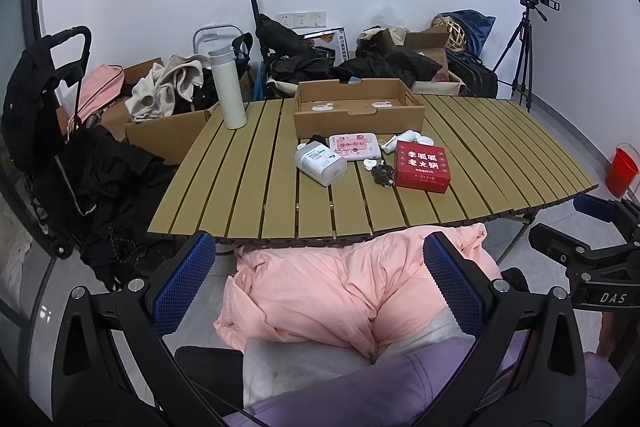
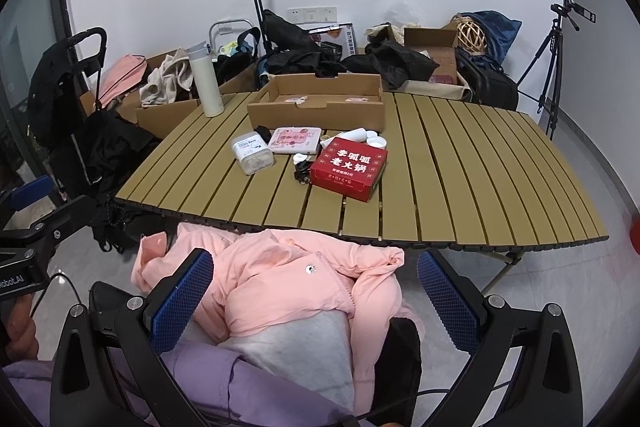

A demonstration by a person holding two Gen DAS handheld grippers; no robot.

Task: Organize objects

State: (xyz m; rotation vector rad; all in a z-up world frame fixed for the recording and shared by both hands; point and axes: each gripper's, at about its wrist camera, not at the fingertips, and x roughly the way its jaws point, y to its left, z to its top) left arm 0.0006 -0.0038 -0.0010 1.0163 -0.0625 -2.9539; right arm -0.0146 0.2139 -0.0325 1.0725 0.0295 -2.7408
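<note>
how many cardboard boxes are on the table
1: a shallow open cardboard tray at the table's far edge, behind the red box. More cardboard boxes sit on the floor beyond, partly hidden by clothes.

Both tools are black frames with silver screws and blue, grid-textured pads [image 1: 452, 279]; white lettering marks the right gripper [image 1: 592, 223]. Behind the pads, the person wears a lilac sleeve [image 2: 248, 383], grey trousers [image 2: 304, 351]; a pink jacket [image 1: 352, 287] drapes ahead.

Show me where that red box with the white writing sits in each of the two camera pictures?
Left wrist view: red box right of centre on the slatted table.
Right wrist view: red box near centre.
Shared landmark: the open cardboard tray just behind it.
</note>
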